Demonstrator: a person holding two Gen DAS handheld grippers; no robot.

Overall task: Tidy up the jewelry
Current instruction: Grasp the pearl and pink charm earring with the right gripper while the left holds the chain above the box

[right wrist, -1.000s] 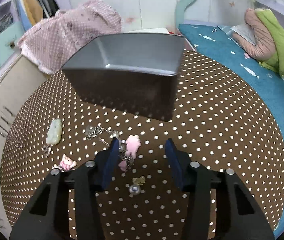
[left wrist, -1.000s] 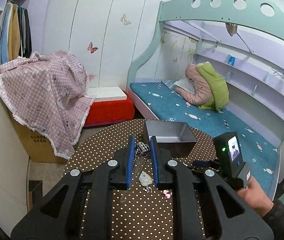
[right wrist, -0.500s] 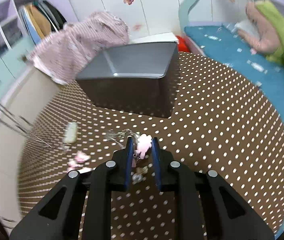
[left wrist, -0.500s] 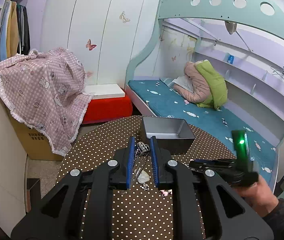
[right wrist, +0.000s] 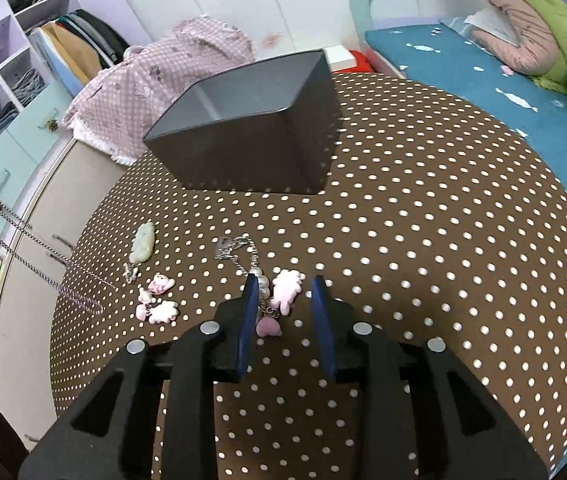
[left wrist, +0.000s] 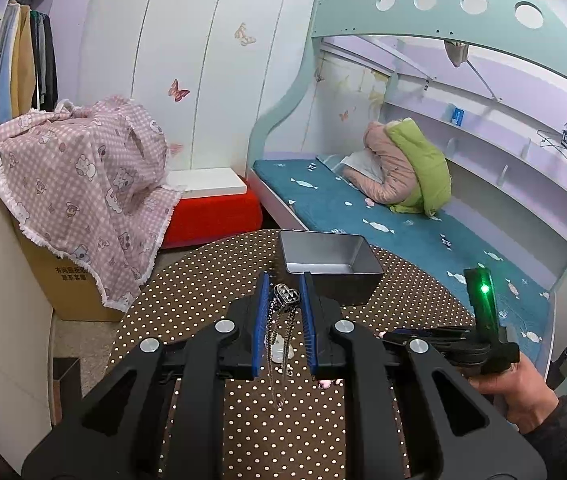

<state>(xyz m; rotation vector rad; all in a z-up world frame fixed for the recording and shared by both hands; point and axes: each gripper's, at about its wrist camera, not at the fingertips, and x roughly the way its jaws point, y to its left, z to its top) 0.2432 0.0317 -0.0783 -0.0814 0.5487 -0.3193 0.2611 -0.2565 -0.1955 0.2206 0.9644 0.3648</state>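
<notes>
Polka-dot brown surface [right wrist: 423,220]: grey metal box [right wrist: 251,136] at rear; left gripper [left wrist: 283,300] fingers pinching a silver chain necklace [left wrist: 283,316] aloft; right gripper [right wrist: 283,300] fingers spread around a pink-charm bracelet [right wrist: 279,296] lying there.

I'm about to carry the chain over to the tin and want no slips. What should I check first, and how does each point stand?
1. Left gripper shut on the chain necklace: ok.
2. Necklace clear of the table: cannot tell; its chain hangs low.
3. Metal tin upright, mouth open: ok.
4. Tin free of contents: cannot tell; only part of the floor shows.
5. Right gripper holding the pink charm bracelet: not ok; jaws are apart around it.
6. Jade pendant and pink charms out of the path: ok.
</notes>
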